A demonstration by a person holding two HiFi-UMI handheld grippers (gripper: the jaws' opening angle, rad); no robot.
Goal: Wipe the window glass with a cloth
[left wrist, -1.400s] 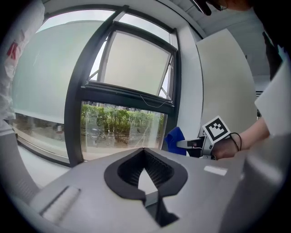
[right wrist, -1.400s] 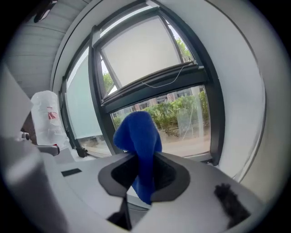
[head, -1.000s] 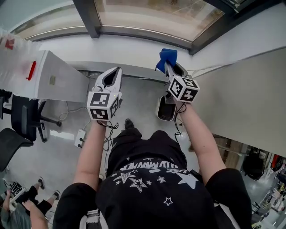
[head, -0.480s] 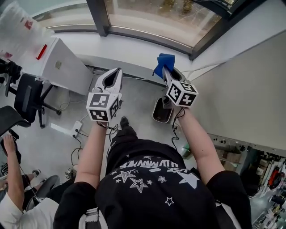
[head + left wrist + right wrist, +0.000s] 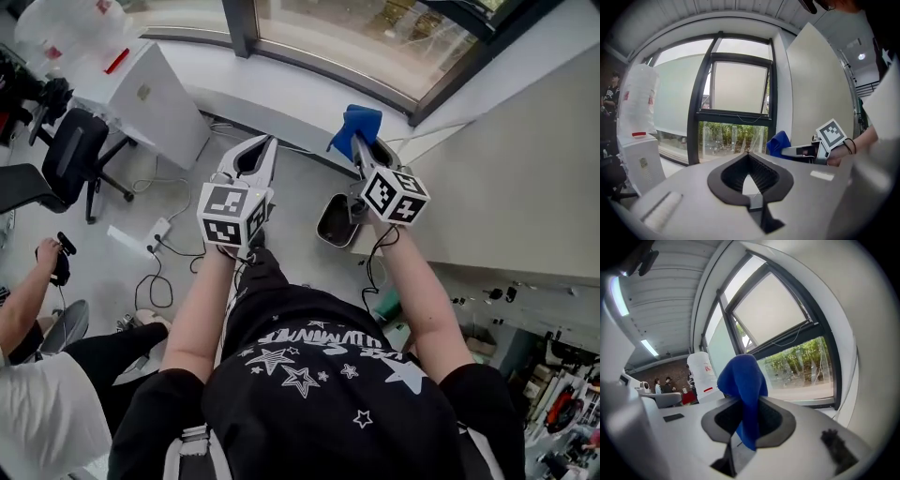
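The blue cloth [image 5: 356,125] is pinched in the right claw [image 5: 357,142], bunched above the tips with a tail hanging down between the jaws. In the right gripper view the jaws are closed tight on the cloth [image 5: 743,383]. In the head view the cloth sits just right of 12 o'clock from the person's chest, held up and apart from the window glass [image 5: 361,36], which runs across the top from 11 to 1 o'clock.

The left claw [image 5: 265,142] is at 9 o'clock of the cloth, near it at the same height. Its jaws are brought together at the tips with nothing between them. A dark bin [image 5: 335,220] stands on the floor [image 5: 122,253] at 6 o'clock of the cloth. A white cabinet [image 5: 159,98] stands at 10 o'clock, and an office chair [image 5: 75,155] is beyond it.
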